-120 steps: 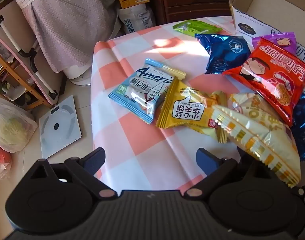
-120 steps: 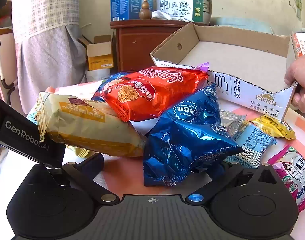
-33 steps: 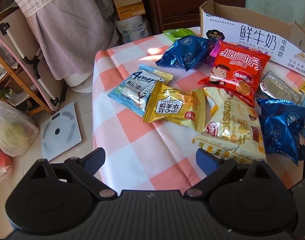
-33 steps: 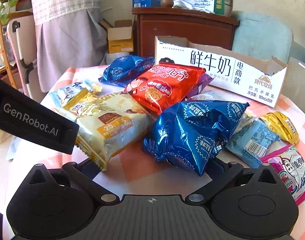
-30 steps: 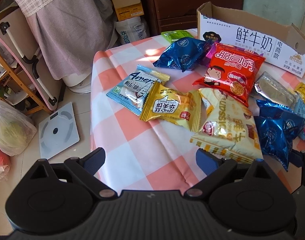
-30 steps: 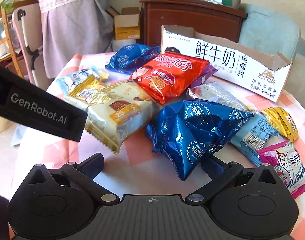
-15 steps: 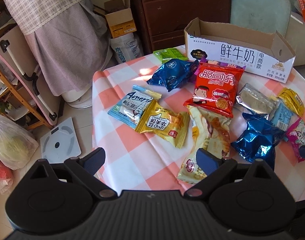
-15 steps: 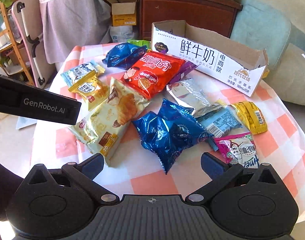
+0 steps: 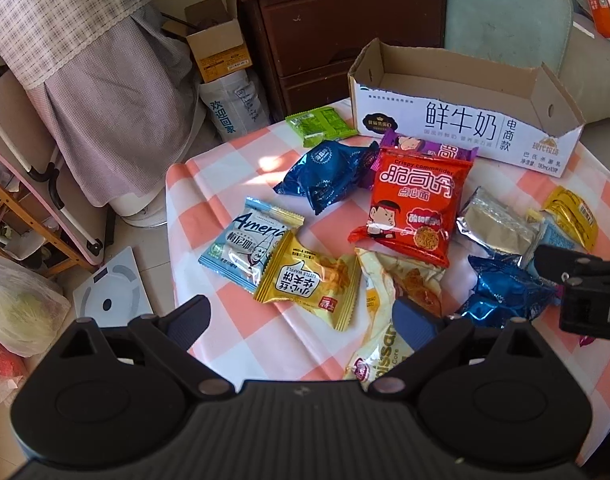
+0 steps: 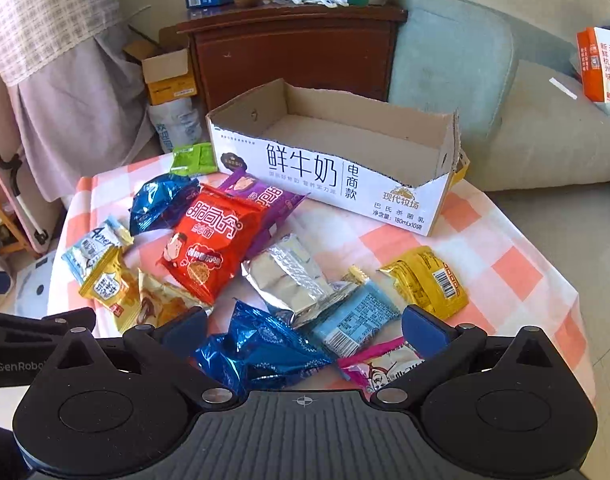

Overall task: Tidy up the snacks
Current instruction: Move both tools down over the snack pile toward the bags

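Both grippers have pulled back and up, and the cream croissant bag (image 9: 389, 320) has been let go onto the checked tablecloth (image 9: 225, 184). The left gripper (image 9: 301, 314) is spread wide, holding nothing; the right gripper (image 10: 305, 326) is just as wide and empty, above a blue foil bag (image 10: 261, 352). Count: two blue foil bags, one red noodle packet (image 9: 415, 204), one cardboard box (image 10: 345, 168) at the far edge, nothing visible inside.
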The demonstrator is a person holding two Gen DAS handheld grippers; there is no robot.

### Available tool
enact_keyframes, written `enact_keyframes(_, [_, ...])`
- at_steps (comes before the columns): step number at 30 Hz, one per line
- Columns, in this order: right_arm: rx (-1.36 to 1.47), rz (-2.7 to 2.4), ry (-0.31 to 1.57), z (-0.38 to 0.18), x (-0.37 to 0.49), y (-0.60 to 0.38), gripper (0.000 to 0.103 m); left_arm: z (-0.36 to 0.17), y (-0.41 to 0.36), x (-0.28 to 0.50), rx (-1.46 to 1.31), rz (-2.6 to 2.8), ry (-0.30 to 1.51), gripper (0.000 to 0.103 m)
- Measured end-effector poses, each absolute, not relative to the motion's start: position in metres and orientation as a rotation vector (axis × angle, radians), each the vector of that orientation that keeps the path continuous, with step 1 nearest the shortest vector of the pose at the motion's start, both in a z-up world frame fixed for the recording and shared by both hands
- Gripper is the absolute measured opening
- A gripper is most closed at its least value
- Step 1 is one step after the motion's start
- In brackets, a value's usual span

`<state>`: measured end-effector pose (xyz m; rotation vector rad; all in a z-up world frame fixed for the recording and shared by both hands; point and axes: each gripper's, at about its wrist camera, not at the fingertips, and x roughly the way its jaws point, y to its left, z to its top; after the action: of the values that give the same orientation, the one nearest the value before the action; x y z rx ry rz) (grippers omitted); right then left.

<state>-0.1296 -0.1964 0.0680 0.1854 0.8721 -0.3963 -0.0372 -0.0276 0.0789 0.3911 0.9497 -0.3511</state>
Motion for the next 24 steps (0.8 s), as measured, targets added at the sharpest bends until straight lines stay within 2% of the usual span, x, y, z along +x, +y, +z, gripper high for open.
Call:
enact_keyframes(11, [0.135, -0.42, 0.952, 0.051, -0.126, -0.189, 0.103, 0.063, -0.03, -0.032, 0.315, -0.352, 1.022, 0.097])
enact_keyframes(24, [0.097, -0.427, 0.97, 0.047, -0.126, -0.184, 0.103, 0.059, -0.036, -0.039, 0.374, -0.327, 0.986, 0.097])
